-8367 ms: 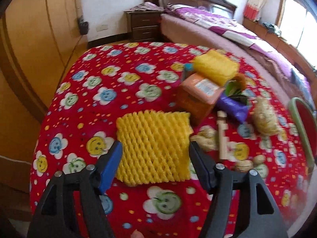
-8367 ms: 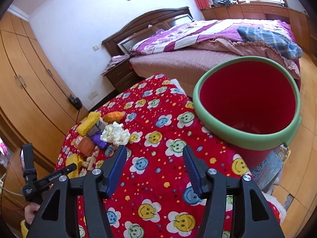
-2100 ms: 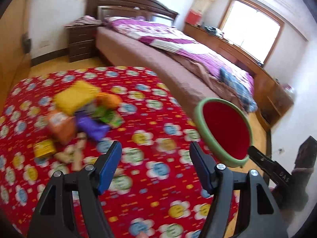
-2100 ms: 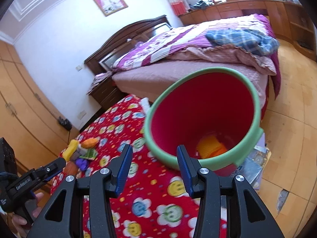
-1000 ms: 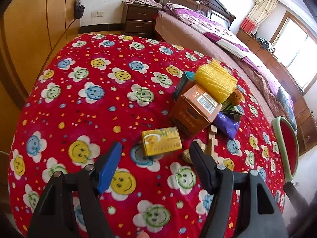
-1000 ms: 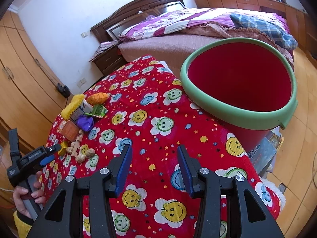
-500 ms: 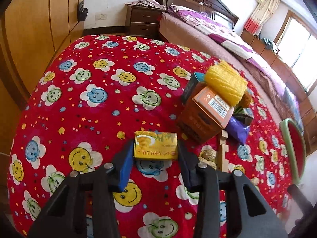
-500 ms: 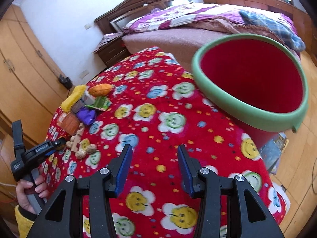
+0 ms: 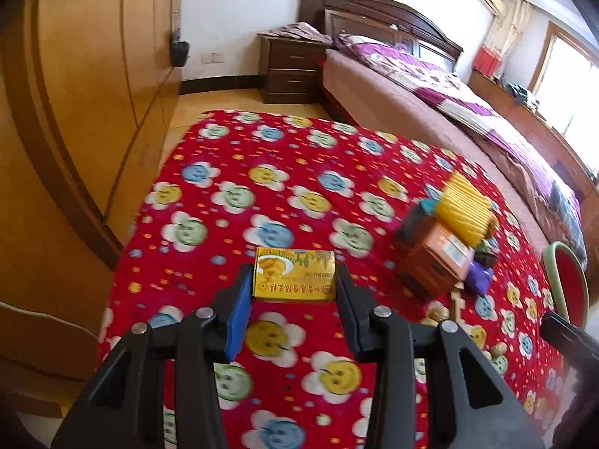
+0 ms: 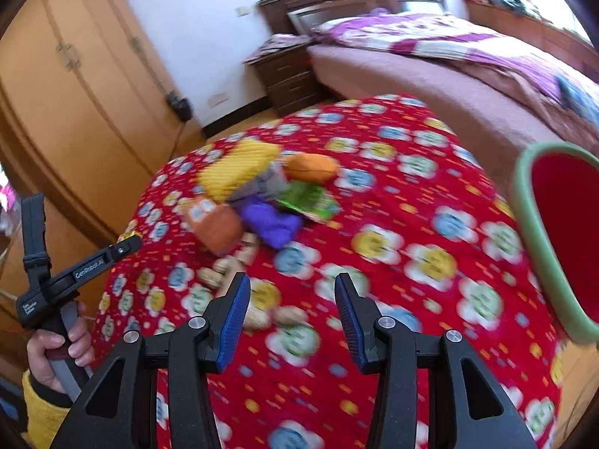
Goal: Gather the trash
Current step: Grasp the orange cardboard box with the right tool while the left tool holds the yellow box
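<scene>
Around me is a bedroom: tall wooden wardrobe doors on the left, a white wall far ahead, a dark nightstand beside the bed with its purple cover, and bright windows at right.

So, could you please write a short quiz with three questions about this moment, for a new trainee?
1. True or false: the left gripper is shut on the small yellow box.
2. Multiple choice: what lies between the fingers of the right gripper? A) the orange box B) nothing C) the purple wrapper
3. Fill in the missing word: the inside of the bin is red and its rim is ____.

Key:
1. True; both pads press the box's sides.
2. B; only the red smiley tablecloth shows in the gap.
3. Green.
</scene>
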Tool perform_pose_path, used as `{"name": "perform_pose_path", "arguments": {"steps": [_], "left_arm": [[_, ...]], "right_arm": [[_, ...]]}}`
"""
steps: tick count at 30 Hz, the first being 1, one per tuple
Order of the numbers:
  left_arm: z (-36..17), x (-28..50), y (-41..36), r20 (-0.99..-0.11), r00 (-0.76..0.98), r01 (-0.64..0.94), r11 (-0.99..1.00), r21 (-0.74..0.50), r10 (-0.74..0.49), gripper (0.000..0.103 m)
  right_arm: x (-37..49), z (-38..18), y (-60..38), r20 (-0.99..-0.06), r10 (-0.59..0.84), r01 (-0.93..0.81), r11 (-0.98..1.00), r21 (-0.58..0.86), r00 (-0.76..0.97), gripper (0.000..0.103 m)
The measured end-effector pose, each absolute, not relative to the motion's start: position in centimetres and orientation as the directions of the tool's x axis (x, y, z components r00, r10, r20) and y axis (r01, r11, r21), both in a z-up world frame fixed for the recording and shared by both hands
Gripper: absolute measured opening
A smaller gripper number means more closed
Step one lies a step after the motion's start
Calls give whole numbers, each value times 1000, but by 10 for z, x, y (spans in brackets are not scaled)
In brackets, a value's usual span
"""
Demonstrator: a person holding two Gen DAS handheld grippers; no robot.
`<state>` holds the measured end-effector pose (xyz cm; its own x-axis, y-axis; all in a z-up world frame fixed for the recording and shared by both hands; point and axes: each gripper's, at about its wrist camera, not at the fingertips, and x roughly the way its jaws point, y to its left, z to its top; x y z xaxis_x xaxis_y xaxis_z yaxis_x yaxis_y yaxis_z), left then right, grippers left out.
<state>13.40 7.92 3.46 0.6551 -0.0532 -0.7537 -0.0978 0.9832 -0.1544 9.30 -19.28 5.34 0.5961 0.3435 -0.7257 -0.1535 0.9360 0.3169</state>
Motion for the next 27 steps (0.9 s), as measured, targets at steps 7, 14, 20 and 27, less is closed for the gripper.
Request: {"name": "perform_pose_path", "arguments": {"steps": [7, 14, 20, 27], "left_arm": [[21, 134, 110, -761, 649, -152, 975, -160, -24, 43], [5, 137, 121, -763, 643, -171, 961, -218, -59, 43], [5, 139, 112, -748, 658, -142, 960, -243, -91, 43], [7, 138, 106, -737, 665, -113, 959, -261, -122, 42]], "right_arm": [[126, 44, -139, -740, 366, -243, 930, 275, 564, 72], [158, 36, -108, -748, 318, -276, 943, 186, 582, 74], [176, 26, -93, -755, 303, -303, 942, 144, 581, 74], [183, 16, -93, -752, 321, -273, 942, 193, 575, 60]]}}
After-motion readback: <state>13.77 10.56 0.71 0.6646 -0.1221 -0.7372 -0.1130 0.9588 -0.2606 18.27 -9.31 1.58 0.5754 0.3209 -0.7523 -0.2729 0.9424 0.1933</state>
